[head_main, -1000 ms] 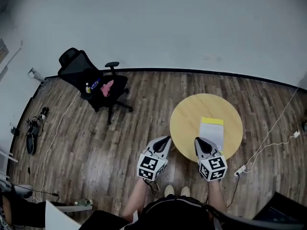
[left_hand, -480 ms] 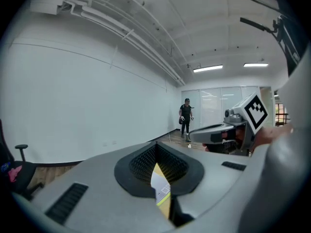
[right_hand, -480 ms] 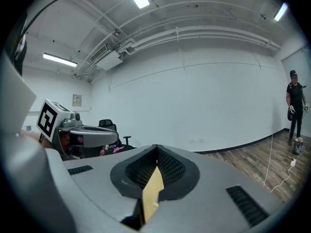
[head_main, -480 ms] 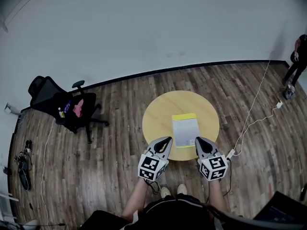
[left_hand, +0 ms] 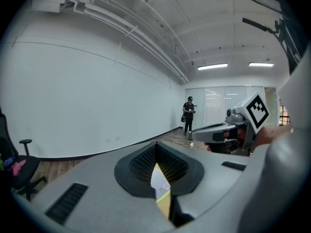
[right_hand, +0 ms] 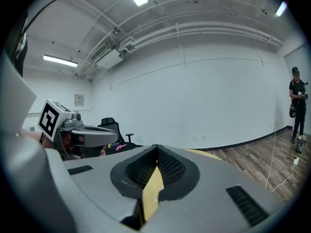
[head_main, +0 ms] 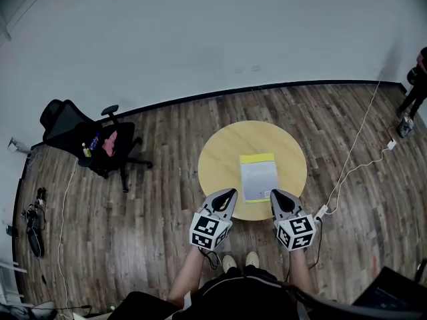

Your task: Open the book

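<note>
The bench (head_main: 220, 155) with the closed book (head_main: 258, 177) has come between left gripper (head_main: 229, 193) and right gripper (head_main: 275, 193) (jaws of both clenched, empty); opening can begin.

Looks like an office or work room, big and plain. Has a wood plank floor (head_main: 147, 225), a long white wall (head_main: 200, 32), a black office chair (head_main: 80, 139) on wheels and a small round table (head_main: 220, 159). Shows strip lights (left_hand: 214, 66) and pipes (right_hand: 194, 30) up on the ceiling, glass walls (left_hand: 228, 106) at the far end and white cords (head_main: 353, 159) across the floor.
</note>
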Available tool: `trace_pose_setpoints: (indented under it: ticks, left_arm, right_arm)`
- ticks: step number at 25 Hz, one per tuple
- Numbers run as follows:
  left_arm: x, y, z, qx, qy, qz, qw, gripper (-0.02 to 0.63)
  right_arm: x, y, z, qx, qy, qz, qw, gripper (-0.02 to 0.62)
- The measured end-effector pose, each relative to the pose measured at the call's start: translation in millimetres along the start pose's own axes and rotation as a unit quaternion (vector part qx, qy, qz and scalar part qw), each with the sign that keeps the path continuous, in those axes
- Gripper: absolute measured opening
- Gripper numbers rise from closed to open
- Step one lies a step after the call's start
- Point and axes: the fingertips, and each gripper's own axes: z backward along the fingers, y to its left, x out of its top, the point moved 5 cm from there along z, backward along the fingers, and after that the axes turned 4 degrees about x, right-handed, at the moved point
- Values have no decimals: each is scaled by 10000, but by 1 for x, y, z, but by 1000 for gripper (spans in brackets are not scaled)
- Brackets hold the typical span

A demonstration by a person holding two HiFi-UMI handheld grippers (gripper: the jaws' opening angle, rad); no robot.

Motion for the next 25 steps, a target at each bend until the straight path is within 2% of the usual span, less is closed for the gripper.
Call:
trace_pose_setpoints:
  ticks: [13,25]
  left_arm:
    - [-59,-7,-4,61,621,366,9974,-2]
    - [-152,-25,4,136,1404,952,9854,-2]
  right_arm:
    - [-54,-4,-11,171,519,-368,9978,5]
    - [-146,7,-13,423,1280,-869,9870,5]
